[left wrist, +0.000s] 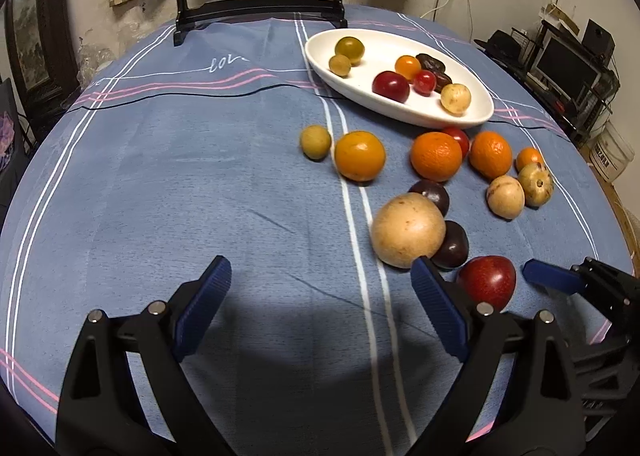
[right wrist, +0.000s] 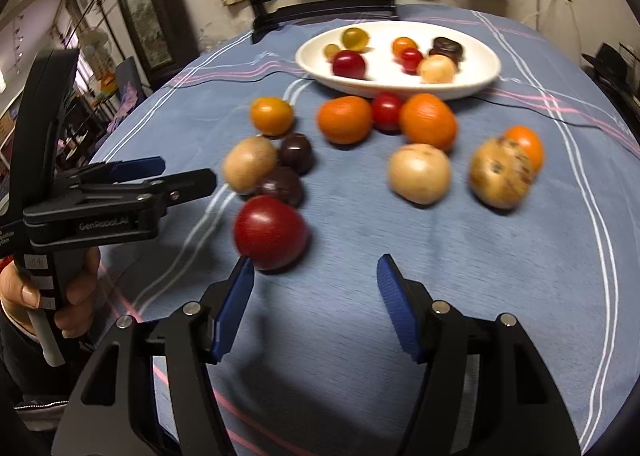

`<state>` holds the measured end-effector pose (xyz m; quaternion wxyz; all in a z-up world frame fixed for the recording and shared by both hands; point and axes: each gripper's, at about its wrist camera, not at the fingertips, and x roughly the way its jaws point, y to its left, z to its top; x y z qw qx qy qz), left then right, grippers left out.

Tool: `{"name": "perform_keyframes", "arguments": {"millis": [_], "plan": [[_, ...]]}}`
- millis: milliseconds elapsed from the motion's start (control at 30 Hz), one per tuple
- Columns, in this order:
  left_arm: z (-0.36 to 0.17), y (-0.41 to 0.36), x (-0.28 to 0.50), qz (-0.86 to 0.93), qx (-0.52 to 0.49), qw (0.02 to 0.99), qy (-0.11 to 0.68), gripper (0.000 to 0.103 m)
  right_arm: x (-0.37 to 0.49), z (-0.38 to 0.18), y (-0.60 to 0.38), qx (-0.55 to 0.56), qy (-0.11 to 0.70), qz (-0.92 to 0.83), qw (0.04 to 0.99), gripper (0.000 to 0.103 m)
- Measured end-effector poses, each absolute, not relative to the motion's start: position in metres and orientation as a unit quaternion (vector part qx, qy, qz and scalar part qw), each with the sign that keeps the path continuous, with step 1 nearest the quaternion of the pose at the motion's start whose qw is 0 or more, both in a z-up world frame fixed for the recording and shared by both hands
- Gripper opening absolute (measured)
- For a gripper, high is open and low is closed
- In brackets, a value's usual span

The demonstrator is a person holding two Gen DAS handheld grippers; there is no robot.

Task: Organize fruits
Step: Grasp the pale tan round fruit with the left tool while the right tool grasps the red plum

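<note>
While most of the fruit lies loose on the blue cloth (left wrist: 200, 176), a white oval dish (left wrist: 472, 116) at the far side already holds several small pieces, so it looks like the collecting place. The right gripper (right wrist: 316, 288) hangs low with its jaws spread wide and nothing between them, its left pad just beside the big red fruit (right wrist: 270, 232), probably the next pick. The left gripper (left wrist: 320, 296) is also wide and empty, parked over bare cloth, apparently out of the way. Motion blur softens the right wrist view, and the dark pieces in the dish are hard to identify.
</note>
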<state>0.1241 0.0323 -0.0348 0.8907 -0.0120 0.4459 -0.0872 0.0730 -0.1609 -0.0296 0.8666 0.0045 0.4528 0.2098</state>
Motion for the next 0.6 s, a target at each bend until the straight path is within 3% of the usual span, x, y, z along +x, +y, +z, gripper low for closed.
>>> {"name": "perform_keyframes", "arguments": {"millis": [267, 400, 600], "plan": [[-0.037, 0.041, 0.123, -0.086, -0.023, 0.889, 0.449, 0.094, 0.086, -0.035, -0.134, -0.015, 0.457, 0.202, 0.866, 0.065], [-0.036, 0.036, 0.122, -0.093, -0.016, 0.889, 0.448, 0.094, 0.087, -0.036, -0.141, 0.003, 0.455, 0.204, 0.867, 0.043], [-0.037, 0.02, 0.122, -0.11, 0.002, 0.887, 0.448, 0.094, 0.083, -0.036, -0.173, 0.056, 0.454, 0.204, 0.865, 0.043]]}}
